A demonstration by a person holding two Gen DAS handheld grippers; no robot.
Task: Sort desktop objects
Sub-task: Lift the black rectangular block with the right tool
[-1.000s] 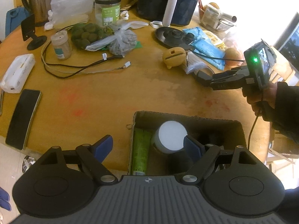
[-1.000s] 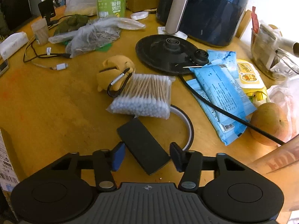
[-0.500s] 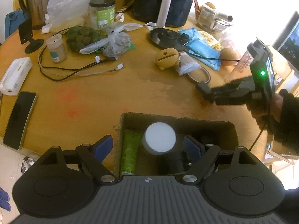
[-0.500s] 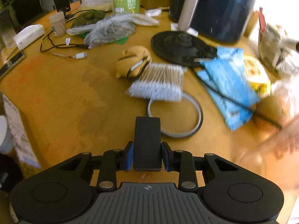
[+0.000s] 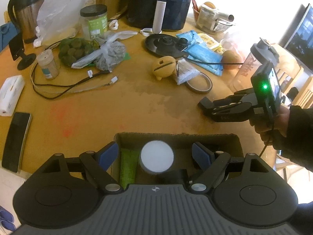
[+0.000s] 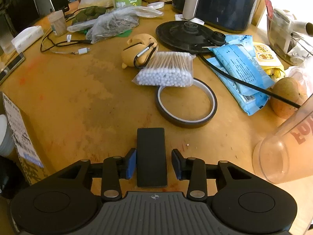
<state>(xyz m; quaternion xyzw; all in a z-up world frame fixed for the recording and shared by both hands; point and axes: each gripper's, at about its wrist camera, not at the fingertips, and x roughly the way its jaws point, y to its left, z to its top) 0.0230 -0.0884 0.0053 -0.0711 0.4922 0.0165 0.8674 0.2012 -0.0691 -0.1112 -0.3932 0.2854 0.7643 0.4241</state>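
A flat black block point(image 6: 151, 156) lies lengthwise between the jaws of my right gripper point(image 6: 153, 163). Those jaws are opening: the left pad touches the block and a gap shows at the right pad. In the left wrist view the same gripper point(image 5: 207, 105) is held by a hand low over the table's right side, and the block point(image 5: 204, 102) sticks out of its tip. My left gripper point(image 5: 155, 154) stands open over a cardboard box point(image 5: 176, 136) at the table's near edge. A white-lidded jar point(image 5: 157, 156) and a green tube point(image 5: 127, 166) sit inside the box.
Beyond the block lie a tape ring point(image 6: 185, 105), a bag of cotton swabs point(image 6: 166, 70) and a yellow pouch point(image 6: 137, 47). A clear shaker bottle point(image 6: 283, 150) stands close on the right. Blue wipe packs point(image 6: 240, 66), a kettle base point(image 6: 185, 33), cables point(image 5: 64, 84) and a phone point(image 5: 15, 141) crowd the table.
The right gripper shut on the askew black block, straightened it and drew back from the swabs; its jaws have now parted slightly. The left gripper stays open over the box.
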